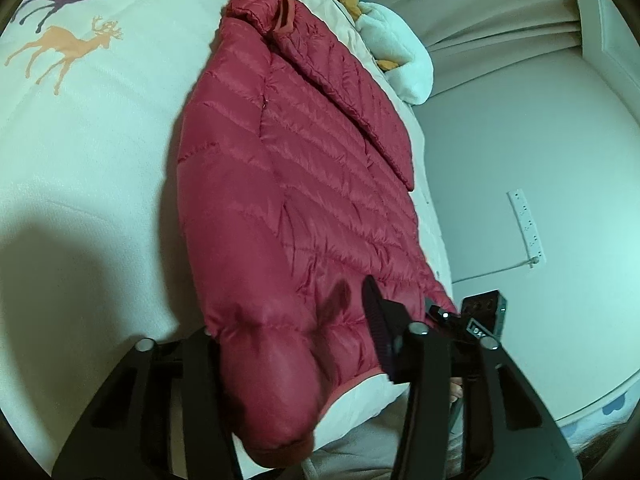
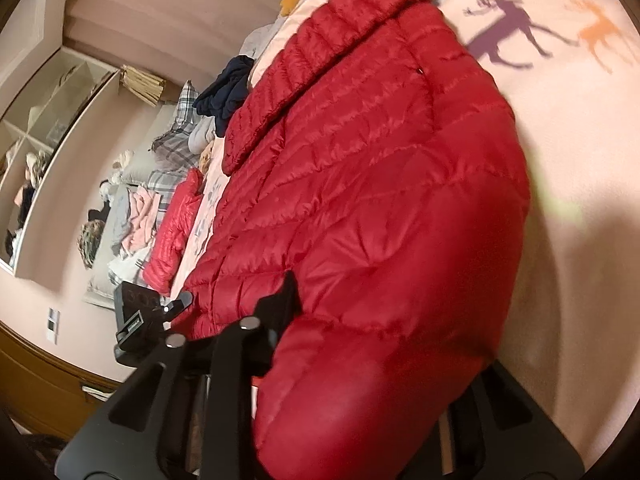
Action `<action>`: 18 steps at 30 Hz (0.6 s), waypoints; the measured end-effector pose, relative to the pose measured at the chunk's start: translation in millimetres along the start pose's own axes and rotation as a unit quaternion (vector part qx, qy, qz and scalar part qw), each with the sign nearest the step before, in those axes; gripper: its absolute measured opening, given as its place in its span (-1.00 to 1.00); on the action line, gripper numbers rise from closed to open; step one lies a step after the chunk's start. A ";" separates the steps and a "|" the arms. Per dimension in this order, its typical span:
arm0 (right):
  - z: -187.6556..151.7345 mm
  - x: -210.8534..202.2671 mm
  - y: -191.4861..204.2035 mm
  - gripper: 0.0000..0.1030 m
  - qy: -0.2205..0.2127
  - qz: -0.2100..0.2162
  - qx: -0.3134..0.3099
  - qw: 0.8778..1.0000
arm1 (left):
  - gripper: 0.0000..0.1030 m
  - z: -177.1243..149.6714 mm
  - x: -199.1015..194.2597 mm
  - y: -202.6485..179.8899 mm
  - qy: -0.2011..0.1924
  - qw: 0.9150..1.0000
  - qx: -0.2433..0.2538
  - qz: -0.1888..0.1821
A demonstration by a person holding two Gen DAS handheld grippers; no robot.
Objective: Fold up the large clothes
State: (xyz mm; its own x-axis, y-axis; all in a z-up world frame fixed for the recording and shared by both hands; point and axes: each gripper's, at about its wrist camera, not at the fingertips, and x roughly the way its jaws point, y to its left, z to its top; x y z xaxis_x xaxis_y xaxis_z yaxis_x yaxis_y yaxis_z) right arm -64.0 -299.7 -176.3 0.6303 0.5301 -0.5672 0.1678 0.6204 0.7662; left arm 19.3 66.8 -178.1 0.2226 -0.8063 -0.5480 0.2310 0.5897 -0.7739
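While red down jacket (image 1: 296,184) lies on deer-print bedspread (image 1: 92,152), left gripper (image 1: 296,344) pinches near hem; right gripper (image 2: 372,344) pinches near hem too.

You get strong fisheye bending and dark corners in both views. Left view looks cool and dim, with a heavy shadow at 8 o'clock; right view looks warm, blurred toward 3 o'clock.

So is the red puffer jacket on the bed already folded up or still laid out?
Partly folded: the red puffer jacket lies full length on the bed, one sleeve folded across its back.
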 end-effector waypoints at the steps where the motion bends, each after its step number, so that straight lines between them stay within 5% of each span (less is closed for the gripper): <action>1: 0.3 -0.9 3.2 -0.63 -0.003 -0.003 -0.006 1.000 | -0.25 -0.4 0.1 -1.5 -0.001 1.000 0.004 0.007; 6: 1.2 -5.8 16.8 -0.68 -0.024 -0.008 -0.029 0.999 | -0.61 -0.1 -6.8 -7.5 -0.016 1.000 0.011 0.016; 18: 6.3 -30.8 39.6 -0.75 -0.081 0.027 -0.061 0.994 | -0.69 7.6 -22.1 -38.5 -0.052 0.997 0.057 -0.016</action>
State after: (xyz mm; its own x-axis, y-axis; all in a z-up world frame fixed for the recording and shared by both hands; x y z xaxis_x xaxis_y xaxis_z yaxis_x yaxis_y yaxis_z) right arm -71.9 -295.1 -126.5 0.7511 0.4702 -0.4633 0.0434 0.6652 0.7454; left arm 12.7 62.2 -133.8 0.3090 -0.8189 -0.4836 0.3437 0.5703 -0.7461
